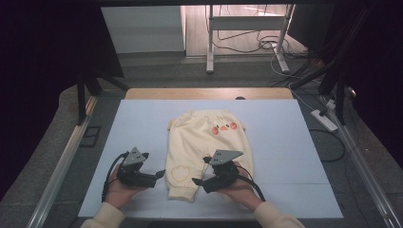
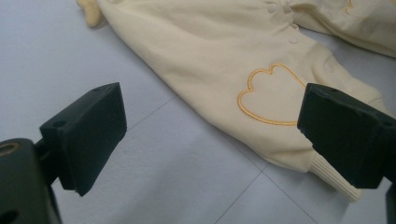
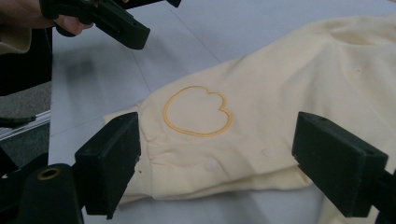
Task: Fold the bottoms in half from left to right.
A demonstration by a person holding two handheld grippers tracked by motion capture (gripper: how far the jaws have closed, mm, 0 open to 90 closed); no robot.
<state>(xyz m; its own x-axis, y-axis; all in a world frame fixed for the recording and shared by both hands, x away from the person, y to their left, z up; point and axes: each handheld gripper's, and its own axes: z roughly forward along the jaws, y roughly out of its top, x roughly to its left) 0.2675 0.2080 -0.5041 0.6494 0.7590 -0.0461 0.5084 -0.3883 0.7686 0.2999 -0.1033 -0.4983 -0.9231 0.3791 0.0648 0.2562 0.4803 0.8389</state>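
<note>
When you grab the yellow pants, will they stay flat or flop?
Probably flop: the pants are soft cloth lying limp on the table, so a pinched leg would likely droop. They look light. Pushed, they would likely bunch up rather than slide whole.

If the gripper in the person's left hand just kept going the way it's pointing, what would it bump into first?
Most likely the cream baby trousers: the left gripper points its open fingers at the leg with the embroidered outline. Depth is unclear, so it may graze the table first.

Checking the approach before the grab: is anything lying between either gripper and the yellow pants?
Nothing visible. The left gripper and right gripper both stand open at the leg cuff of the pants, with bare mat in the gap.
</note>
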